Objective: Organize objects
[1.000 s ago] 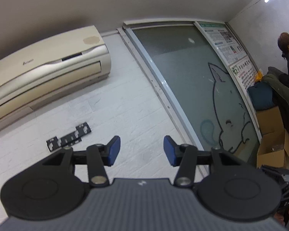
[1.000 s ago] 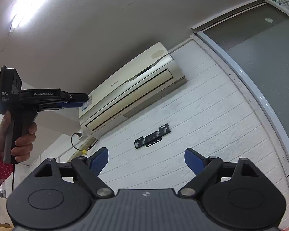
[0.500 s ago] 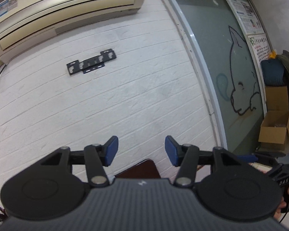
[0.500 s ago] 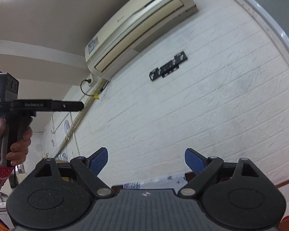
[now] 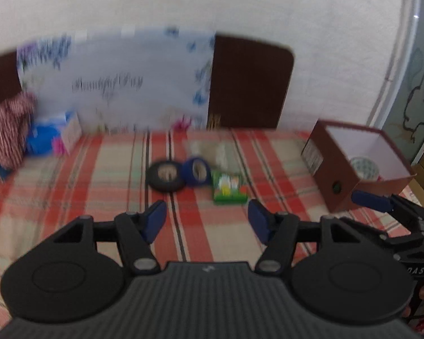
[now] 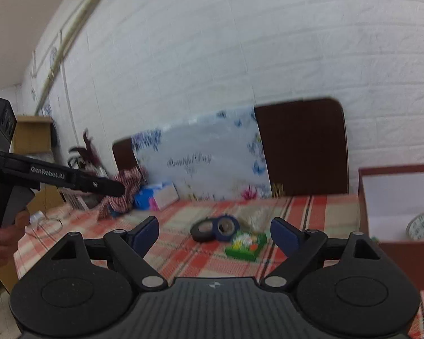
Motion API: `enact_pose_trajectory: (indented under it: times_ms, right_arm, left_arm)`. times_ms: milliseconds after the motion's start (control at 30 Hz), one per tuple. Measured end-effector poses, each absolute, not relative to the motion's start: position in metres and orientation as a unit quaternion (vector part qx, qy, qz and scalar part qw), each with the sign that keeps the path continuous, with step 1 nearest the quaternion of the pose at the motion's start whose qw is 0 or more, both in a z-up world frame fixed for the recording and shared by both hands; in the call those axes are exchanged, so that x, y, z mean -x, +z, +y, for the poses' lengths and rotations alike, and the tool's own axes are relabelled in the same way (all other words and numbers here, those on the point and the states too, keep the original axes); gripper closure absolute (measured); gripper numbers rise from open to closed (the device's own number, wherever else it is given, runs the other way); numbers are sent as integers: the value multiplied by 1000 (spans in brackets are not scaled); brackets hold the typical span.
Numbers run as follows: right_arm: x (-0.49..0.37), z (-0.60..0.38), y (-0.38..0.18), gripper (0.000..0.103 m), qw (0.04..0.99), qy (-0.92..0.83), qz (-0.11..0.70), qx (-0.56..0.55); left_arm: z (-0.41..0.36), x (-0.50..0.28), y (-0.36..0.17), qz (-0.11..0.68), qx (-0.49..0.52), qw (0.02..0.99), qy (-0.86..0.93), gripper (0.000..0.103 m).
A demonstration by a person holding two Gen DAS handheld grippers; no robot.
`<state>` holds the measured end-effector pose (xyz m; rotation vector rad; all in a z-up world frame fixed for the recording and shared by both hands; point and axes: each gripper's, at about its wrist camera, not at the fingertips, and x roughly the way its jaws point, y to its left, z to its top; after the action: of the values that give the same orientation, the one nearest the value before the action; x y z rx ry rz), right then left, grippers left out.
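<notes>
Both claws are hovering over the tabletop [image 5: 70,169], which is wearing a red and cream checked cloth, and neither is touching anything. The left claw [image 5: 207,221] is released; its jaws have just been opening wider, with only bare cloth showing between the blue pads. The right claw [image 6: 214,233] is standing spread wide and empty as well. Ahead of the left claw, a black tape roll [image 5: 166,175] is lying flat, touching a blue tape roll [image 5: 196,171] just to its right, and a small green packet [image 5: 229,188] is sitting just right of that. Behind them something pale is lying, too blurred to make out. Far to the right of the left claw, and just beside the right claw's right finger, an open brown box [image 5: 329,169] is holding a patterned tape roll [image 5: 364,168] against its white inside. Well to the left and farther back, a red striped cloth bundle [image 5: 7,130] and a blue package [image 5: 46,135] are resting near a pale floral board [image 5: 132,84] that is leaning on the white brick wall [image 6: 240,42].
</notes>
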<state>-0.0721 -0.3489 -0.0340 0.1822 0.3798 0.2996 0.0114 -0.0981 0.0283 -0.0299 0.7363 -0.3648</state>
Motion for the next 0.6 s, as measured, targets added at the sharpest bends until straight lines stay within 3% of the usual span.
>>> enact_pose_trajectory:
  times_ms: [200,600]
  right_arm:
    - [4,-332,-88,20,951,135,278,-14]
    - [-100,-324,-109,20,933,155,316,75]
  left_arm:
    - [-113,-76,-54,455,70,868,-186,43]
    - [-145,-162,-70,454,92,862,-206,47]
